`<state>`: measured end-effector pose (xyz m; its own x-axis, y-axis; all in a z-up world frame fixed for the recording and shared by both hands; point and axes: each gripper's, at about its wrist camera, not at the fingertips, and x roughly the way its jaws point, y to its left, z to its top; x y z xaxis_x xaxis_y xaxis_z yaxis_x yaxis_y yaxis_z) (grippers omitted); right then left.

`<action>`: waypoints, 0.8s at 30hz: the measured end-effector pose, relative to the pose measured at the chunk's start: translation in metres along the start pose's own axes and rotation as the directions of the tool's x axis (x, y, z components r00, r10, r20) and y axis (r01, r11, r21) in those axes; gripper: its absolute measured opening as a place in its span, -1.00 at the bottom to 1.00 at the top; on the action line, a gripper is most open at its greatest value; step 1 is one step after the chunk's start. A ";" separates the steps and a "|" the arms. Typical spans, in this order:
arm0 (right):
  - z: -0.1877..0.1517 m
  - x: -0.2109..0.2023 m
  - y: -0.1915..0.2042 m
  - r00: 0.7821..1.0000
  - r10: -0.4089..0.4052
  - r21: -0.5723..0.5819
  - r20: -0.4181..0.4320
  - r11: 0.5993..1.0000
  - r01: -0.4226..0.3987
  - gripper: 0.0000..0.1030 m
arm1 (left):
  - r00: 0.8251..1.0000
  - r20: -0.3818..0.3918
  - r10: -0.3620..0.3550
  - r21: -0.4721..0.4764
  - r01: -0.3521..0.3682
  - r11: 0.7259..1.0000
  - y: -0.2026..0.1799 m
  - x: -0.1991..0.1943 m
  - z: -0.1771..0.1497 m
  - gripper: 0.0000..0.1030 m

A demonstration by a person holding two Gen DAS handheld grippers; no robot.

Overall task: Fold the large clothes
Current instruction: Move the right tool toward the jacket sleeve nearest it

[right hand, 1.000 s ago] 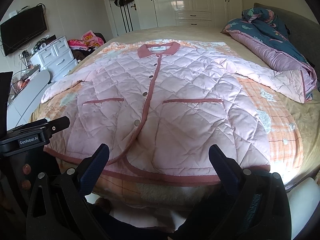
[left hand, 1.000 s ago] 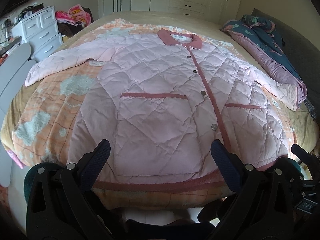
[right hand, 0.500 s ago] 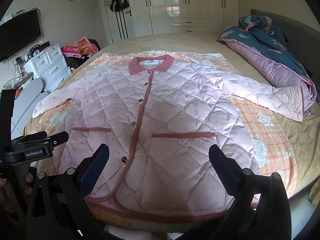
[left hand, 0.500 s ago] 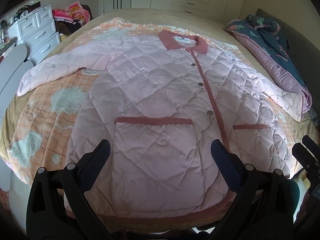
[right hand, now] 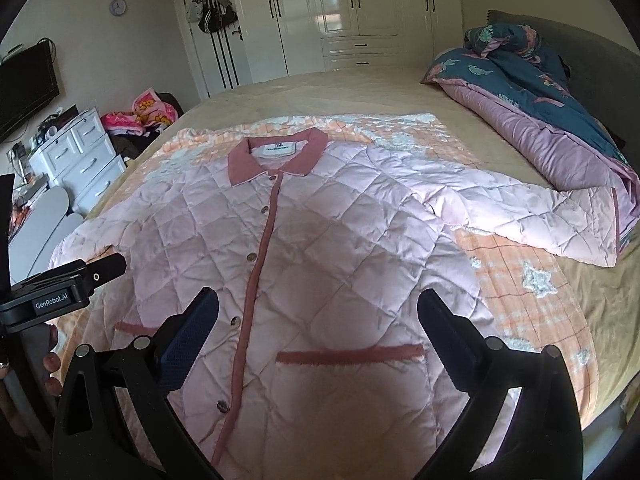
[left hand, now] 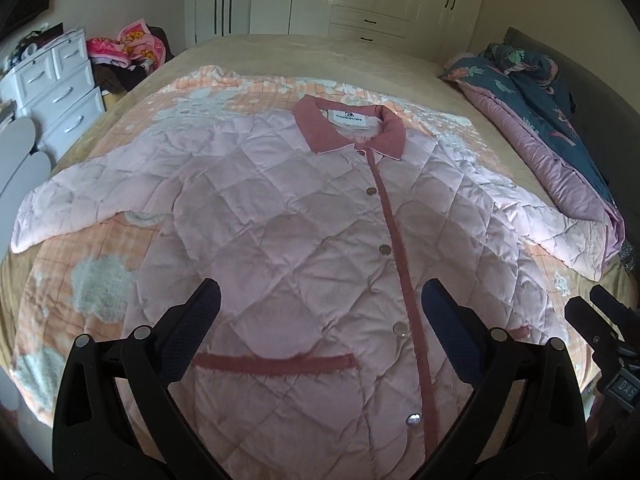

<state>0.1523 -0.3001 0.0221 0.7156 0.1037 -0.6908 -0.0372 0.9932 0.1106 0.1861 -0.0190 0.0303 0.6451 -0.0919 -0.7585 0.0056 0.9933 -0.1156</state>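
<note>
Pink quilted jacket [left hand: 304,240] lies flat, front up & buttoned, on orange blanket [left hand: 80,248] over the bed [right hand: 340,92], collar [left hand: 352,128] at far end, both sleeves spread out to the sides. Left gripper [left hand: 320,312] hovers above jacket's lower front, w/ pocket trim [left hand: 276,362] between its fingers; jaws wide apart, holding nothing. Right gripper [right hand: 318,316] likewise above lower front, just right of the button strip [right hand: 256,280]; jaws wide apart, empty. Dark floral duvet [right hand: 540,92] bunched along bed's right side.

"GenRobot.AI" on left tongs' body [right hand: 52,303]
</note>
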 end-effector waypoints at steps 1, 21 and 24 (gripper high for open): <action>0.006 0.004 -0.003 1.000 -0.002 0.008 0.007 1.000 0.002 0.92 | 1.000 0.001 -0.004 0.008 0.004 1.000 -0.004 0.004 0.005 0.83; 0.082 0.081 -0.114 0.988 -0.156 0.274 0.014 0.950 0.147 0.92 | 0.998 -0.059 -0.013 0.056 0.016 0.998 -0.055 0.099 0.065 0.83; 0.077 0.097 -0.145 0.991 -0.130 0.376 -0.015 0.918 0.126 0.92 | 0.997 -0.073 -0.001 0.066 0.006 0.998 -0.062 0.117 0.071 0.83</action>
<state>0.2802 -0.4382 -0.0059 0.7040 -0.0257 -0.7098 0.3182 0.9049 0.2828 0.3153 -0.0867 -0.0055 0.5879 -0.0975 -0.8030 0.0595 0.9952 -0.0773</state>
